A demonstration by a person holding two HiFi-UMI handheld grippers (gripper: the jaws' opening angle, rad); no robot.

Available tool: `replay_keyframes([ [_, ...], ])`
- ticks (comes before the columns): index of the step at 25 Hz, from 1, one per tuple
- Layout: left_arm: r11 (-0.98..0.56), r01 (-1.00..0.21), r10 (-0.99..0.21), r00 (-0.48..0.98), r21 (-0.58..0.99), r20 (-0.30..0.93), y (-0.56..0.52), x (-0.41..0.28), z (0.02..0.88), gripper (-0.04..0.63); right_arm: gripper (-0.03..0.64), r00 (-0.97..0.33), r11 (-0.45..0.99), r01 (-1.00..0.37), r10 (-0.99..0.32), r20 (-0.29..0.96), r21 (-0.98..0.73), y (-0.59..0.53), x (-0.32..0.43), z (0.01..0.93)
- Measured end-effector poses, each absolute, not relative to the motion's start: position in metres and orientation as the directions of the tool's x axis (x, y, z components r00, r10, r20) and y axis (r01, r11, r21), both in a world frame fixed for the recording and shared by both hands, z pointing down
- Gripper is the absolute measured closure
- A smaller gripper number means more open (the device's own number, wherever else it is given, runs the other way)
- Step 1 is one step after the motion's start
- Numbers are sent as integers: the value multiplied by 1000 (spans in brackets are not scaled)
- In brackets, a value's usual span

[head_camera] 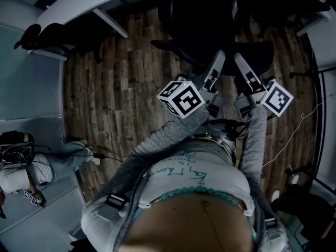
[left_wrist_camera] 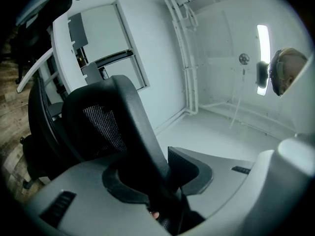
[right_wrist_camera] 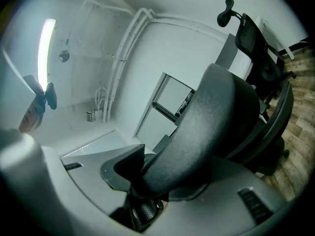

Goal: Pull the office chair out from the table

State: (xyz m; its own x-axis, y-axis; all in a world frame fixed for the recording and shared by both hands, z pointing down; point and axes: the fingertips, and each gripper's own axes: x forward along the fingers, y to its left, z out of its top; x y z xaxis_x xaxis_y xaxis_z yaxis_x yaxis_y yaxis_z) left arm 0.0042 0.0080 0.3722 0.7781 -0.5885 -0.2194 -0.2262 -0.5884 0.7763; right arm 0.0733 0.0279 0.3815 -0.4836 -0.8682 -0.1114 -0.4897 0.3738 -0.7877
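Observation:
The black office chair (head_camera: 210, 41) stands on the wooden floor, close to the white curved table (head_camera: 131, 1), in the head view. Both grippers reach forward to the top of its backrest. My left gripper (head_camera: 218, 58) is shut on the left part of the backrest's black rim (left_wrist_camera: 133, 117); its dark pads (left_wrist_camera: 194, 168) press the rim from both sides. My right gripper (head_camera: 239, 61) is shut on the right part of the rim (right_wrist_camera: 211, 122), with a pad (right_wrist_camera: 125, 166) against it. The chair's seat is mostly hidden in shadow.
A second black chair (head_camera: 44, 35) stands at the table's left end. Another mesh chair with a headrest (right_wrist_camera: 256, 43) shows in the right gripper view. A seated person (head_camera: 23, 169) is at the lower left, with cables on the floor (head_camera: 294, 135) to the right.

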Motion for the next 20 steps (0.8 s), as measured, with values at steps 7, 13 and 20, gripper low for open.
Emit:
replay_keyframes([
  [7,-576,-243,-612,762,781,-214,26,11,372,465,468,-505,372,-483,-858,-95,-793,45,81,381],
  [13,-571,-257,-626,751,780,-211,51,19,373,465,468,-523,382,-474,-847,-96,-793,68,89,382],
  [20,-561,-273,-643,739,781,-204,78,31,374,465,466,-541,385,-462,-836,-91,-799,94,102,385],
])
